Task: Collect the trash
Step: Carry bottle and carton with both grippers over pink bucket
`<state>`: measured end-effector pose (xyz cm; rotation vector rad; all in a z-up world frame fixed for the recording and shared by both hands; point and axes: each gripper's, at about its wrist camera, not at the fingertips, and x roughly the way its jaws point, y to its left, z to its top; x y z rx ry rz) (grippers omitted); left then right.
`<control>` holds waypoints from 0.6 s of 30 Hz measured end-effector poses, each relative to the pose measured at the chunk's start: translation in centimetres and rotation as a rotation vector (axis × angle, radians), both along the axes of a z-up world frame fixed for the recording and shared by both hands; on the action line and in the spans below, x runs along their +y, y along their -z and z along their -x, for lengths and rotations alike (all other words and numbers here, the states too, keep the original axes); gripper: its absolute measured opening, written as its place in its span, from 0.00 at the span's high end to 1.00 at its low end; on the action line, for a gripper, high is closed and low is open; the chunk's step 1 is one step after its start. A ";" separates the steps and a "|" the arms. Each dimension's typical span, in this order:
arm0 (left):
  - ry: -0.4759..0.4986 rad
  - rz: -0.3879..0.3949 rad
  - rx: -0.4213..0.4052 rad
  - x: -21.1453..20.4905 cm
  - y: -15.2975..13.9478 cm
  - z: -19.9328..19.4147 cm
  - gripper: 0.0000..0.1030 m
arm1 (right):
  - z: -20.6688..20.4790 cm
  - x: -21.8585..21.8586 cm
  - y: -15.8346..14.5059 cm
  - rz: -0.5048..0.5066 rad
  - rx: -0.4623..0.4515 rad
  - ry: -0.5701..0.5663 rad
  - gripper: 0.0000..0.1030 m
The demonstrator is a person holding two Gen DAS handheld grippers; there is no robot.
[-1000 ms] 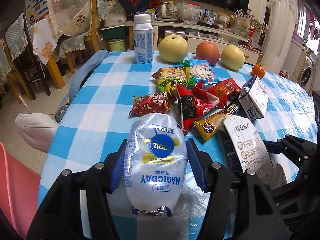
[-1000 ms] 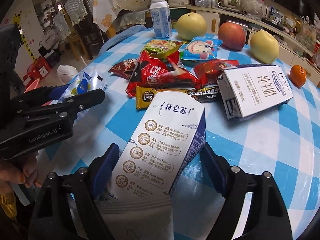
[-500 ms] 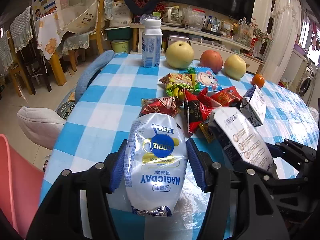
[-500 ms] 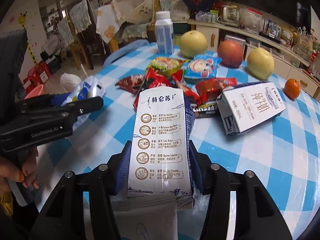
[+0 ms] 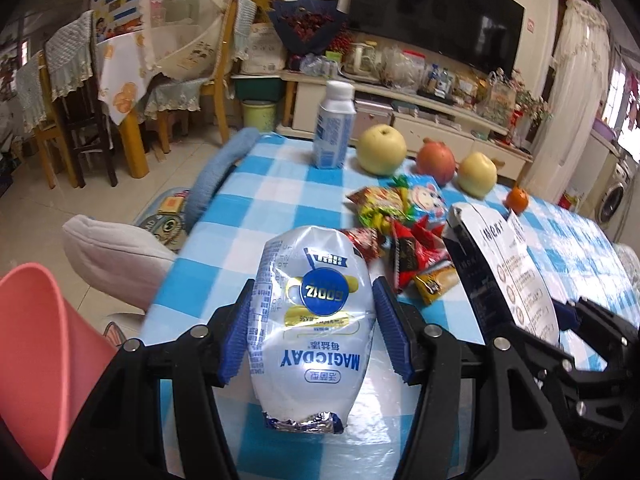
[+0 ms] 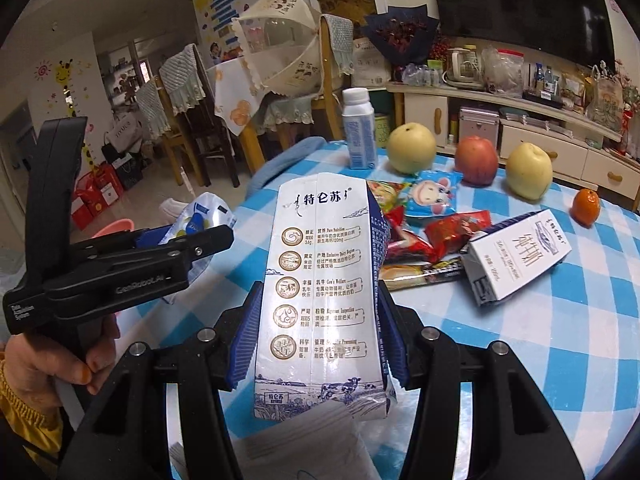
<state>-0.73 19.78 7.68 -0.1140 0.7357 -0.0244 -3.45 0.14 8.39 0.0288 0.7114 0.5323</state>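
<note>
Left tool [image 5: 312,336] clamps a pouch [image 5: 312,320], right tool [image 6: 316,340] a carton [image 6: 324,288], above the surface [image 6: 560,340]; a bin [image 5: 36,344] likely comes next.

Counted on the blue-and-white checked tablecloth [image 6: 560,344] and above it: two black two-finger grippers with blue pads, left [image 5: 312,332] and right [image 6: 316,340]. One white plastic milk pouch with blue print [image 5: 312,320]. Two white-and-blue milk cartons, one upright [image 6: 320,280], one lying on its side [image 6: 520,260]. One white-capped pale blue bottle [image 6: 359,136]. Two yellow-green pears [image 6: 411,148] [image 6: 529,171]. One red apple [image 6: 476,160]. One small orange tangerine [image 6: 585,207]. One pile of crumpled snack wrappers [image 6: 432,232], red, yellow, green and blue, at least six, exact number not discernible. One pink plastic bin [image 5: 36,340].
</note>
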 end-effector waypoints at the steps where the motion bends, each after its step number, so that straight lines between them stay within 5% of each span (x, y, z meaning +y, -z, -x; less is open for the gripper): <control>1: -0.010 0.005 -0.003 0.5 -0.2 0.1 0.43 | 0.1 0.3 -0.2 -0.002 -0.004 -0.001 0.47; 18: -0.242 0.056 -0.044 8.2 -2.3 1.9 0.43 | 1.3 6.8 -2.8 -0.059 -0.091 -0.058 0.47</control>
